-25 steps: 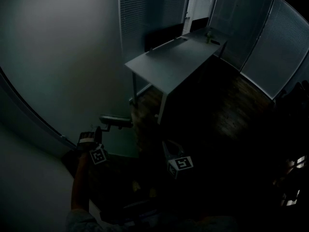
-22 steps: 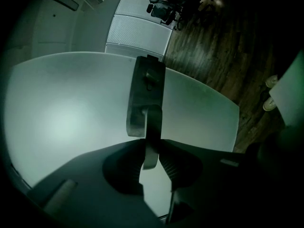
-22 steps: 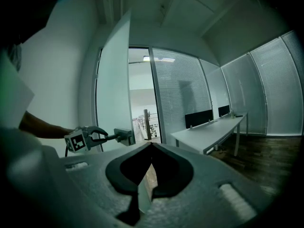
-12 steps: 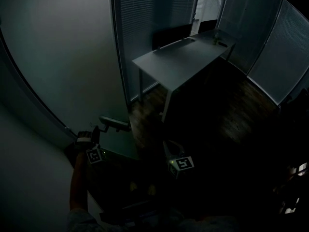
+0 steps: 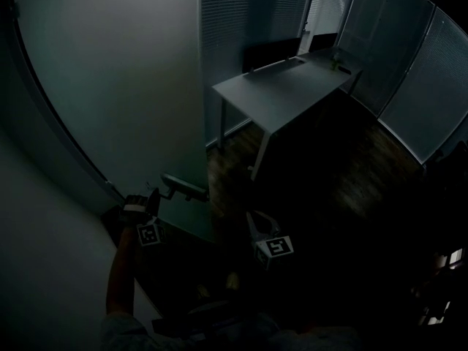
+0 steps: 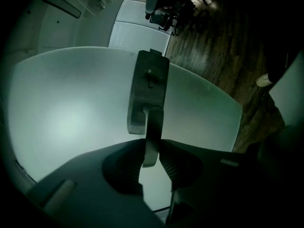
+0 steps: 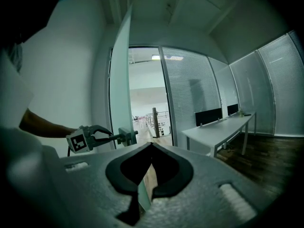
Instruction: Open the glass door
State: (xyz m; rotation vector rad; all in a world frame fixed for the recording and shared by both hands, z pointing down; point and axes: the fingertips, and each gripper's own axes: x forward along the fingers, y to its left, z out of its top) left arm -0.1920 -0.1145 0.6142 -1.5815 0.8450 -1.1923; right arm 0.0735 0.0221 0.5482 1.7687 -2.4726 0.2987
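The frosted glass door [image 5: 117, 86] stands partly open, its free edge [image 7: 124, 80] seen edge-on in the right gripper view. A metal lever handle [image 5: 184, 189] juts from the door below its lock plate [image 6: 148, 87]. My left gripper [image 5: 155, 196] is shut on that handle [image 6: 151, 137], both pads pressing its sides; the same grip shows in the right gripper view, with the left gripper [image 7: 107, 133] on the handle [image 7: 124, 136]. My right gripper [image 5: 251, 219] hangs right of the door, apart from it. Its jaws [image 7: 151, 146] meet at the tips with nothing between them.
Beyond the doorway stands a long white desk [image 5: 281, 93] with a dark screen panel [image 5: 270, 53] along its back. Glass walls with blinds [image 5: 409, 64] surround the dark wooden floor [image 5: 329, 174]. A person's forearm [image 5: 121, 269] reaches to the left gripper.
The door's edge and handle have shifted right in the head view, and my left gripper has moved with the handle. The right gripper has stayed near the same spot.
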